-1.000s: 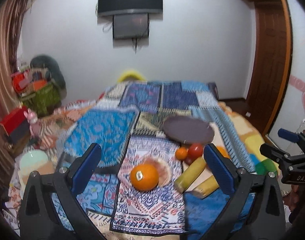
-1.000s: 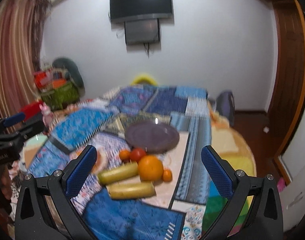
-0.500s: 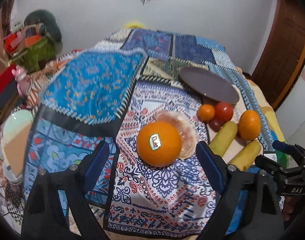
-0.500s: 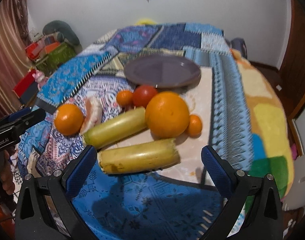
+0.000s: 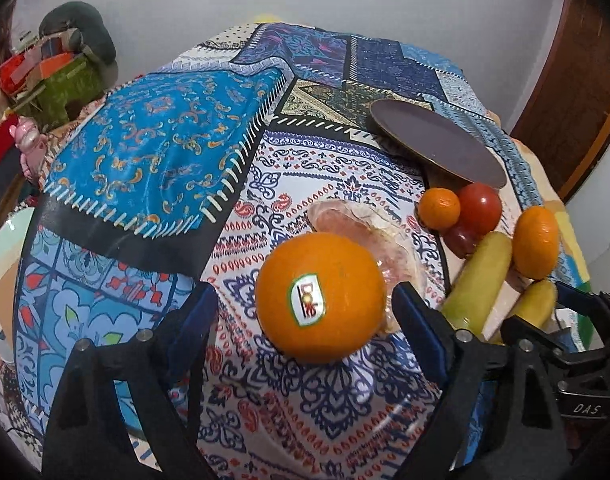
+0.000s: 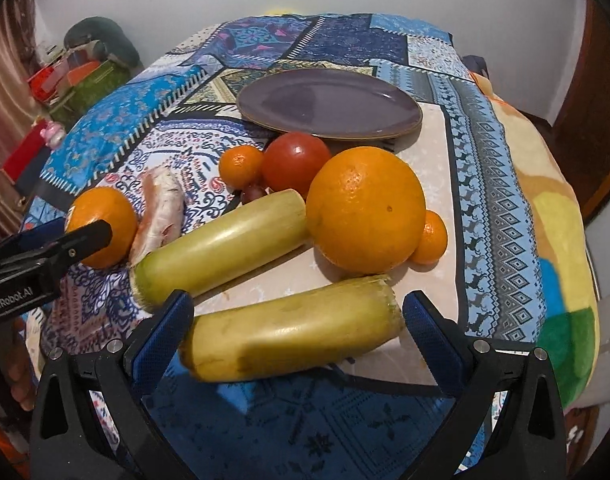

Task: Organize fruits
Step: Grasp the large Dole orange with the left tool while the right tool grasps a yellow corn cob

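Little of the sorting appears done: the purple plate is seen bare, and every fruit lies on the patterned bedspread short of it. The left gripper is held with fingers wide apart around the stickered orange, which sits between the blue pads without visible contact; no grip is made yet. A wrapped pink segment lies just behind that orange. The right gripper is likewise spread, its fingers flanking the near pale-green stalk piece, not closed on it. A second stalk piece lies beyond, touching the large orange. A tomato, a small mandarin and another mandarin are clustered near the plate's front rim; something small and dark red is tucked under the tomato, too hidden to name. Judged from this, both first pickups are only being lined up, and the whole transfer remains.
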A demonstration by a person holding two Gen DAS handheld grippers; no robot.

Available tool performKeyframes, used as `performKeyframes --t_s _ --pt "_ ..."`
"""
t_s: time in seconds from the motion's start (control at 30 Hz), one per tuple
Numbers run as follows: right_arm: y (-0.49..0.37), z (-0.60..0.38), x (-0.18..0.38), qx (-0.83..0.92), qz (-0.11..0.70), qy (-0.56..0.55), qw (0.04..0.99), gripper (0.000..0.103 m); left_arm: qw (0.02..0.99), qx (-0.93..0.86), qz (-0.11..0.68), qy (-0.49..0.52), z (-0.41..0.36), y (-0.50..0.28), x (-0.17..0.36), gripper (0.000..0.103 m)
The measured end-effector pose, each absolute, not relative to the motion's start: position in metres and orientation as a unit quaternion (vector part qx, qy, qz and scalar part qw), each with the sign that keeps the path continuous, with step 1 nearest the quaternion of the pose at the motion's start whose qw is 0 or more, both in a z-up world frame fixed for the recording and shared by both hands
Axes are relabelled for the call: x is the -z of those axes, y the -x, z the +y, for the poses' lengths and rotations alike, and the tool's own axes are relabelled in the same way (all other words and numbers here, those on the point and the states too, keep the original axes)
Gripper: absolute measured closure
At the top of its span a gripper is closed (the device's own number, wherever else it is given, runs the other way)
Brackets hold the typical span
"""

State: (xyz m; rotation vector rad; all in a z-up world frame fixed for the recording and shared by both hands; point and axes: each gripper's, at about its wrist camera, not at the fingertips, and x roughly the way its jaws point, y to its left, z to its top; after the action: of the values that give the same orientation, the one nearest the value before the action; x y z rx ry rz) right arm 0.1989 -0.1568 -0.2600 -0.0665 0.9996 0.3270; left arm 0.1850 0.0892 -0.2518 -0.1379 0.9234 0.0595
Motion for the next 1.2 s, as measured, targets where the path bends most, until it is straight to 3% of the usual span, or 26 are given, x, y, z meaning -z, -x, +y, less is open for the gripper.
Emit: performKeyframes --t_s 0.3,0.4,0.43,0.53,0.67,0.9,1.2 --pt "-0.211 -0.151 0.279 -0.152 0.509 0.026 0.847 0.000 0.895 -0.040 0.441 0.055 0.086 -0.187 0.258 0.017" --pt "-0.208 -0.154 0.280 -0.164 0.513 0.027 0.842 0.000 0.896 -0.035 0.438 0.065 0.088 -0.183 0.253 0.026" --pt "-0.207 -0.155 0.279 -0.169 0.513 0.029 0.841 0.000 0.897 -0.026 0.437 0.070 0.089 -0.182 0.250 0.036" --pt "-0.205 -0.165 0.277 -0.183 0.520 0.018 0.834 0.002 0.894 -0.019 0.443 0.064 0.087 -0.178 0.244 0.036" --pt "-0.202 -0.184 0.272 -0.197 0.525 0.000 0.828 0.017 0.892 -0.007 0.448 0.059 0.083 -0.163 0.240 0.036" --pt "-0.184 -0.221 0.252 -0.158 0.512 -0.025 0.844 0.016 0.897 0.008 0.439 0.048 0.072 -0.130 0.225 0.036" --pt "-0.175 -0.198 0.259 -0.182 0.533 -0.051 0.825 0.016 0.903 0.025 0.426 0.049 0.062 -0.103 0.213 0.036"
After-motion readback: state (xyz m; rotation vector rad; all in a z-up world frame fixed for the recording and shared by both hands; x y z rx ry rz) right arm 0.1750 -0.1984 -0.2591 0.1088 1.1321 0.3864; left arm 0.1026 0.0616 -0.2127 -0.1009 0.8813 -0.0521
